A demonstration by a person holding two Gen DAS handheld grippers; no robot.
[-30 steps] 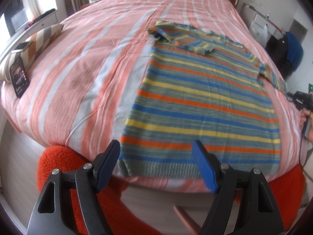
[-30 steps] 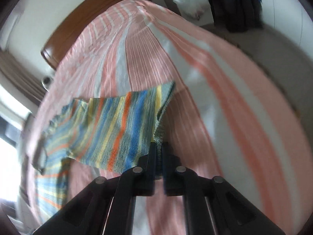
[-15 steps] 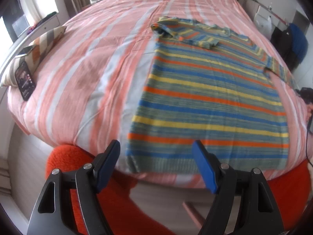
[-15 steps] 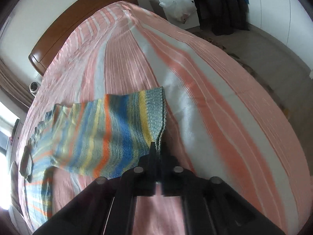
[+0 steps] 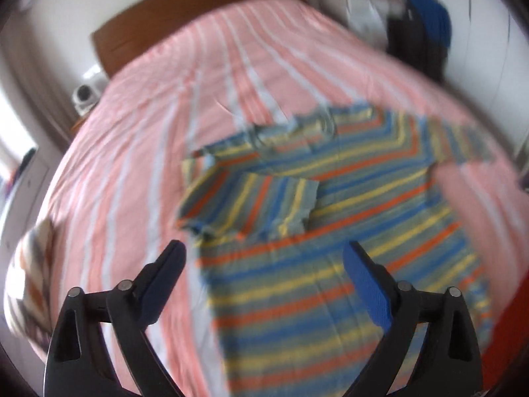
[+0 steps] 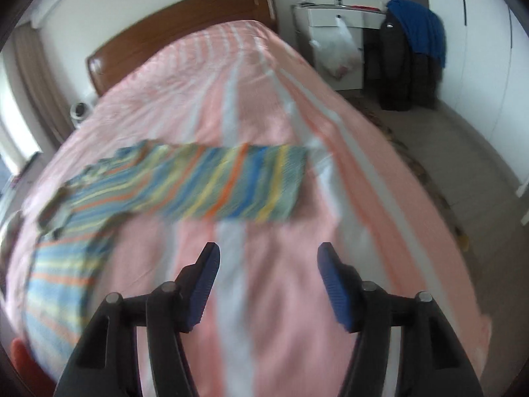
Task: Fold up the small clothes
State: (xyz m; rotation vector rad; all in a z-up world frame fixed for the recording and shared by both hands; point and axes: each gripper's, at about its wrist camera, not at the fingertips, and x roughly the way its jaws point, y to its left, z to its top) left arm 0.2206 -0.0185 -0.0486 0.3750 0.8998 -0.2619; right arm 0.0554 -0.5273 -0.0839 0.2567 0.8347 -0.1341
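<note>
A small striped knit sweater in blue, orange, yellow and grey-green lies flat on the bed. Its left sleeve is folded in across the chest. Its right sleeve lies stretched out flat to the side on the bedspread. My left gripper is open and empty, held above the sweater's left part. My right gripper is open and empty, above bare bedspread just short of the right sleeve's cuff. Both views are motion-blurred.
The bed has a pink and white striped cover and a brown headboard. A striped pillow lies at the left edge. A white cabinet and dark clothes stand right of the bed.
My right gripper has opened and let go of the right sleeve, which now lies flat, and has drawn back. My left gripper has moved from the bed's foot forward over the sweater.
</note>
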